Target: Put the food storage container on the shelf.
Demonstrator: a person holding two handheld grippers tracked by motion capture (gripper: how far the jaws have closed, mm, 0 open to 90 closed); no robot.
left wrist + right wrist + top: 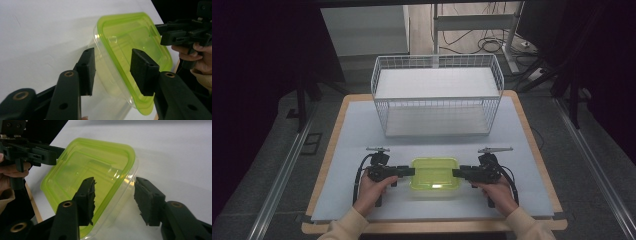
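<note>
**Two tools flank the green-lidded box**

A clear box (434,176) with a green lid (434,172) sits on the tabletop (352,135), near the person's edge and about midway between left and right. A white wire basket (437,95) stands on the far half of the tabletop, well apart from the box.

The left tool (408,171) reaches in from the left, and its jaws straddle the box's left edge. In the left gripper view one jaw stands above the lid and the other beside the clear wall, with the rim between them. A gap shows on each side, so the pads do not press on it: the left tool is part open.

The right tool (458,173) comes in from the right in the same way. In the right gripper view one jaw lies over the lid and the other stands off the clear wall, with the rim between them and daylight showing at the outer pad. The right tool is part open too, and grips nothing.

The left hand (373,192) and the right hand (498,192) hold the tools from the near side.
</note>
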